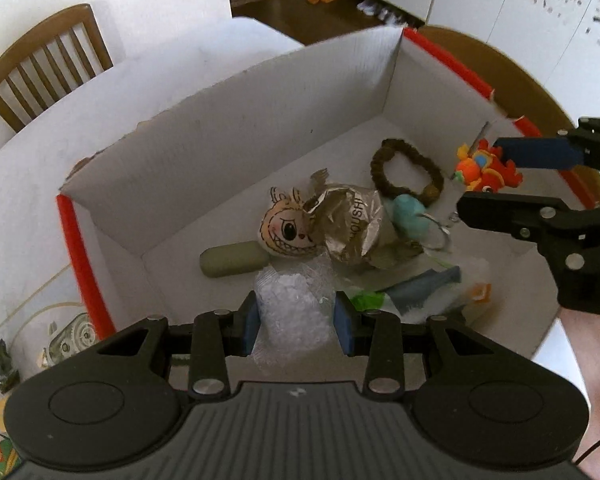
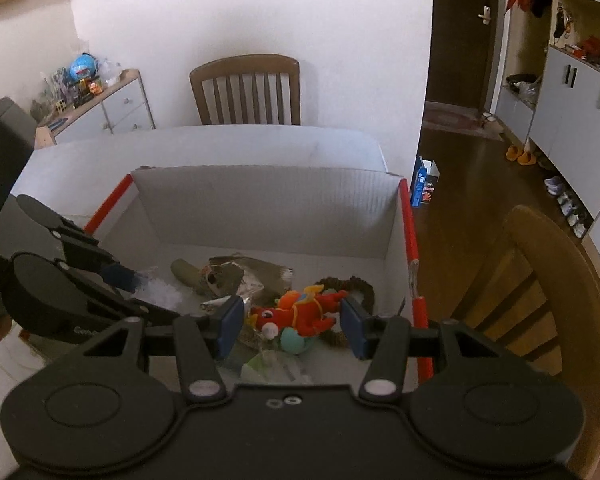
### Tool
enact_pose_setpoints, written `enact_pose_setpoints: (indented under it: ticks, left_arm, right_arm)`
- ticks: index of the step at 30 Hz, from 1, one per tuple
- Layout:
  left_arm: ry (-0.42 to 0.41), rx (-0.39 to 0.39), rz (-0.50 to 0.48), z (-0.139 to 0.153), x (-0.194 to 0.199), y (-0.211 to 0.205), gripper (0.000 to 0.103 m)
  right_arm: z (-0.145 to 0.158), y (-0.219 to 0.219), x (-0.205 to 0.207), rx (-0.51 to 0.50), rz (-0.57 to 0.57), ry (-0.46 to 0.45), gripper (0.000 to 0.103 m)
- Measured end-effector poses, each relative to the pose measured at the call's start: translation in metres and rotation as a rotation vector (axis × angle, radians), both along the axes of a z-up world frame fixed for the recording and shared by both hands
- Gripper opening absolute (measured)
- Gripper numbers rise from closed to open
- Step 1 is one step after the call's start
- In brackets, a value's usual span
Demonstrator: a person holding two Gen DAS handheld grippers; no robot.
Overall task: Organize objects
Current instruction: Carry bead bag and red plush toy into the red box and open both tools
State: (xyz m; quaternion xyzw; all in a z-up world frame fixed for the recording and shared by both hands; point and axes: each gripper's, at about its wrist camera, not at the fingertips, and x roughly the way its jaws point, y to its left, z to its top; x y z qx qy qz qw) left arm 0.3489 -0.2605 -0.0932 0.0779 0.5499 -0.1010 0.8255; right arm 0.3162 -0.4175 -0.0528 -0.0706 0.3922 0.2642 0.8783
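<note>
The left gripper (image 1: 296, 322) is closed on a clear plastic bag of white granules (image 1: 294, 304), and the right gripper (image 2: 292, 322) is clamped on a red-and-orange dragon plush (image 2: 300, 312); both hang over the open white cardboard box (image 1: 228, 128) with red edges. Beyond the left tips lie an olive case (image 1: 234, 259), a grinning doll face (image 1: 286, 232) part-covered by crumpled foil wrapper (image 1: 352, 220), a brown bead bracelet (image 1: 404, 172) and a teal plush (image 1: 408, 214). Items under the right gripper are blurred; a wooden chair (image 2: 246, 90) stands past the box.
</note>
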Motion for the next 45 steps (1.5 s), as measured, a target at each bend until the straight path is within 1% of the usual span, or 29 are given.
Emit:
enact_pose_setpoints:
  ticks: [6, 13, 16, 17, 21, 24, 27, 29, 36, 39, 43, 45]
  left_arm:
    - [0.070, 0.019, 0.020, -0.016, 0.011, -0.007, 0.038]
    - [0.108, 0.028, 0.039, -0.022, 0.017, -0.010, 0.038]
    - [0.111, 0.030, 0.039, -0.023, 0.017, -0.011, 0.042]
    - [0.111, 0.033, 0.041, -0.024, 0.016, -0.011, 0.046]
    - [0.092, 0.041, 0.060, -0.023, 0.014, -0.008, 0.064]
    - [0.081, 0.037, 0.065, -0.021, 0.009, -0.007, 0.064]
    - [0.062, 0.022, 0.071, -0.016, 0.003, -0.005, 0.065]
    - [0.045, 0.011, 0.073, -0.010, 0.005, -0.006, 0.065]
    - [-0.031, -0.039, 0.088, 0.013, -0.013, -0.002, 0.064]
    - [-0.063, -0.065, 0.091, 0.023, -0.013, -0.002, 0.065]
    - [-0.109, -0.107, 0.091, 0.039, -0.027, 0.003, 0.065]
    - [-0.137, -0.120, 0.082, 0.050, -0.035, 0.007, 0.065]
  right_arm:
    - [-0.018, 0.007, 0.008, -0.066, 0.045, 0.052, 0.051]
    - [-0.027, 0.010, 0.009, -0.072, 0.070, 0.107, 0.052]
    - [-0.031, 0.010, 0.008, -0.081, 0.080, 0.117, 0.052]
    - [-0.031, 0.010, 0.008, -0.080, 0.082, 0.120, 0.052]
    - [-0.029, 0.011, 0.008, -0.078, 0.084, 0.118, 0.055]
    - [-0.026, 0.010, 0.005, -0.072, 0.089, 0.112, 0.058]
    - [-0.021, 0.009, 0.003, -0.060, 0.092, 0.105, 0.059]
    - [-0.016, 0.007, 0.002, -0.051, 0.092, 0.100, 0.060]
    - [0.005, 0.003, -0.005, -0.010, 0.082, 0.074, 0.062]
    - [0.013, 0.001, -0.010, 0.010, 0.074, 0.067, 0.062]
    - [0.023, 0.000, -0.020, 0.033, 0.052, 0.059, 0.063]
    - [0.028, 0.002, -0.026, 0.048, 0.038, 0.052, 0.066]
